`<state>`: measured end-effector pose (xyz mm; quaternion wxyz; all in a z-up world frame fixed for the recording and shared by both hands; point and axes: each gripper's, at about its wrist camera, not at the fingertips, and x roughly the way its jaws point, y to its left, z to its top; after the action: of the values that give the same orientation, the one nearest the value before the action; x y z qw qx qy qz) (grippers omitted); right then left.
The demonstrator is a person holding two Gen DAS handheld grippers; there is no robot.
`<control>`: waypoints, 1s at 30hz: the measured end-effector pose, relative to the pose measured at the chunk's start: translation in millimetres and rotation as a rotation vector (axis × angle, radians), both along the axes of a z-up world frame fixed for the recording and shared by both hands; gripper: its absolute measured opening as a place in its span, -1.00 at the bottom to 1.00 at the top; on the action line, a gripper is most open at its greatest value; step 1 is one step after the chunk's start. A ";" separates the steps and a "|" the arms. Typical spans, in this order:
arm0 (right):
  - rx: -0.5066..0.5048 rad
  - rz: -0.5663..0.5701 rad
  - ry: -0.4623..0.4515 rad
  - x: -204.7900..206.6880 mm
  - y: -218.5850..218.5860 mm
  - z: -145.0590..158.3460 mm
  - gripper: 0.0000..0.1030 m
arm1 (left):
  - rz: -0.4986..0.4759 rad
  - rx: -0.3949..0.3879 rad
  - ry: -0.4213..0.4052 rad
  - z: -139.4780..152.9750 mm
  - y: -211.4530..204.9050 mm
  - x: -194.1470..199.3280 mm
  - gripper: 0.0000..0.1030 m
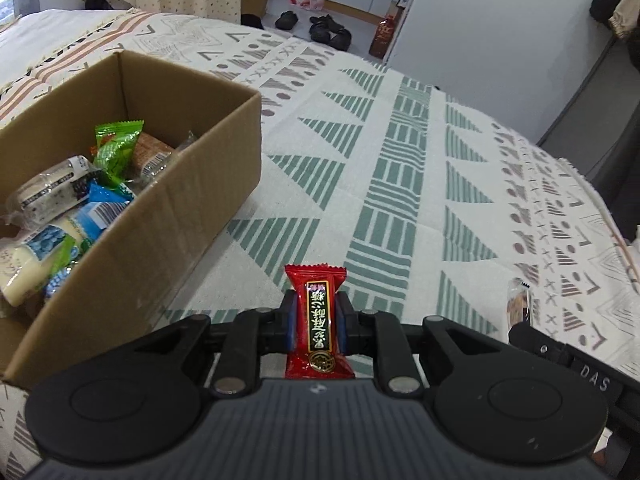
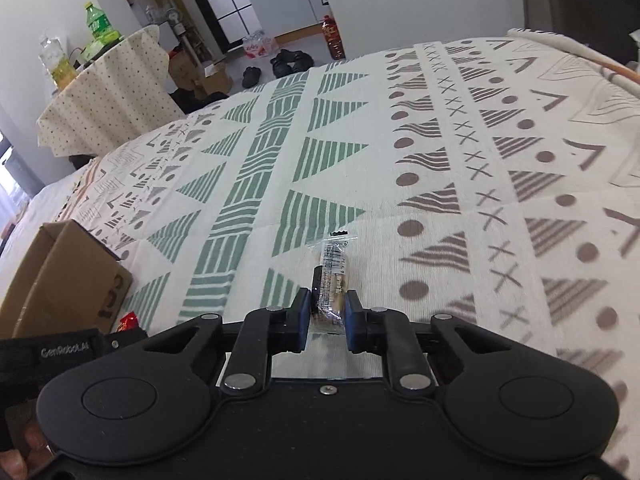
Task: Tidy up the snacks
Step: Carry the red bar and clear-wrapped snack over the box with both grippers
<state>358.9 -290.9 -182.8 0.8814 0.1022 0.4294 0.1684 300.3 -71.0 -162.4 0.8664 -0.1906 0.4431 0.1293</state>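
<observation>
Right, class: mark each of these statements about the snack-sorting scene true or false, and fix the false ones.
1. The left gripper holds a red snack packet. True.
2. The right gripper holds nothing. False: it is shut on a clear-wrapped snack.
3. The cardboard box already has snacks in it. True.
4. The box stands on a bare wooden floor. False: it stands on a patterned cloth.
5. The green packet lies outside the box. False: it is inside.

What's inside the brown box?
The cardboard box holds wrapped snacks: a green packet, a blue-and-white packet, and clear-wrapped cakes. Whatever lies under them and behind the near wall is hidden.
</observation>
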 end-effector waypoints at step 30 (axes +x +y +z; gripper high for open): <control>0.055 -0.051 -0.152 -89.7 35.1 105.1 -0.67 | -0.069 -0.097 -0.237 99.0 40.0 -72.3 -0.65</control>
<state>269.1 -255.8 -77.8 0.9124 0.1241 0.3535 0.1648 228.0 -31.0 -63.4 0.9064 -0.2310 0.3495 0.0545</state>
